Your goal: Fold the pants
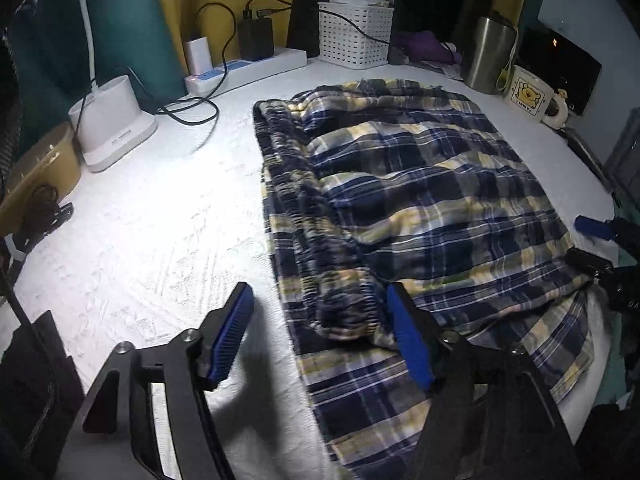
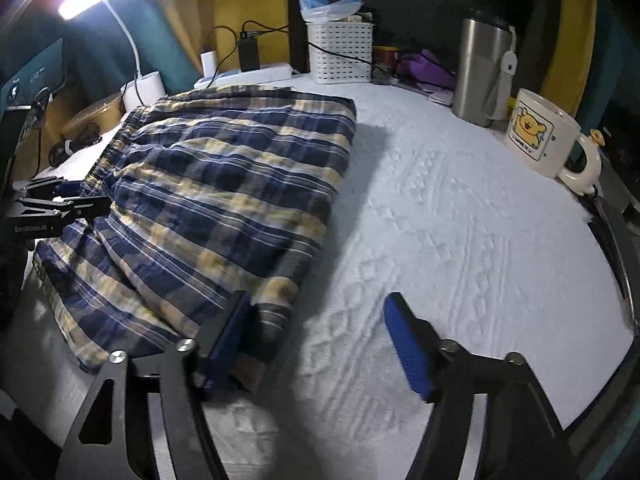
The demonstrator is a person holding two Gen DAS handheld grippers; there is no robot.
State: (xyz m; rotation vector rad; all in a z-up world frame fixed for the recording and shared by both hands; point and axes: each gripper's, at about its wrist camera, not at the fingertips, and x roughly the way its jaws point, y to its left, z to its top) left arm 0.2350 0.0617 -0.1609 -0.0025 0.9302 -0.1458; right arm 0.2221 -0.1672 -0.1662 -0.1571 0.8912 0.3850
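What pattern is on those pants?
The pants are navy, yellow and white plaid, clearest in the left wrist view.

bare cloth (image 2: 460, 220) right of pants (image 2: 224, 184), mug (image 2: 540, 136) behind

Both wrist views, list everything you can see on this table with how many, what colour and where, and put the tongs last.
pants: one, navy and yellow plaid, folded, middle of the table
table cover: one, white, textured
basket: one, white, back edge
power strip: one, white, back left, chargers plugged in
lamp: one, white, left, lit
tumbler: one, steel, back right
mug: one, cream with yellow bear, right
box: one, tan, far left
left tongs: one, black with blue pads, open at the waistband end
right tongs: one, black with blue pads, open at the pants' near right corner
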